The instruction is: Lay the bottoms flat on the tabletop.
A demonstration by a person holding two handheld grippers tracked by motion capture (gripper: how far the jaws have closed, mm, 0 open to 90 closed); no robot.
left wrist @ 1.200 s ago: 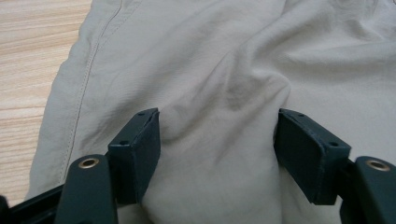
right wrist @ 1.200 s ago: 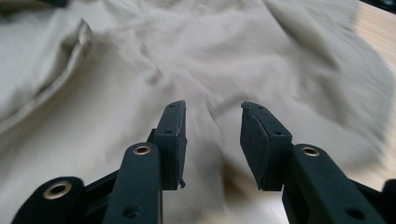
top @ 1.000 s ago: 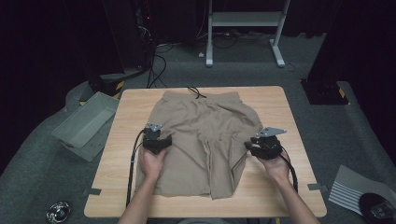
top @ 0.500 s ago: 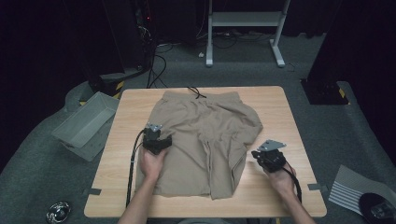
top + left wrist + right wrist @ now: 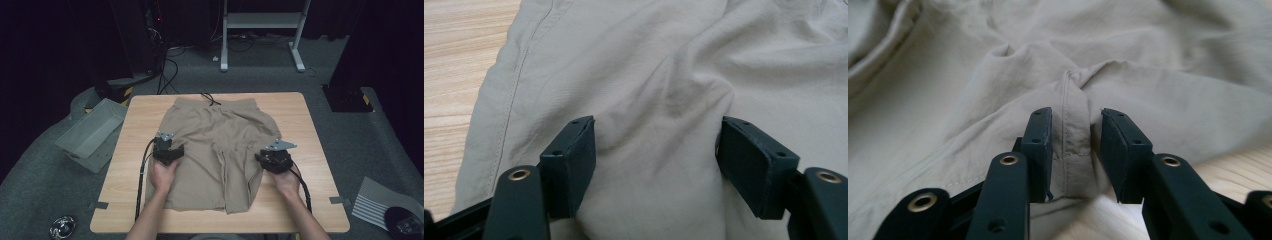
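One wooden table (image 5: 310, 130) is carrying the whole setup, standing on grey carpet with a grey plastic bin (image 5: 90, 132) lying on the floor off its left edge. Spread across the middle of the tabletop are beige shorts (image 5: 220, 145), lying flat with the waistband and its dark drawstring toward the far edge and the two legs pointing toward the person. Both forearms are coming in from the near edge, each hand gripping a black tool with a cable trailing back.

Left gripper (image 5: 167, 151) is sitting on the left leg of the shorts, well inside the side seam. In the left gripper view its jaws are standing wide, and a soft mound of fabric (image 5: 659, 150) is bulging up between the pads, touching both of them.

Right gripper (image 5: 274, 161) is sitting at the outer edge of the right leg, with bare wood just beside it. In the right gripper view its jaws are standing narrow and have just been opening; a raised fold of cloth carrying a stitched seam (image 5: 1070, 135) is standing upright between the pads. Whether the pads are pressing on that fold is not clear; a thin gap seems to be showing on each side.
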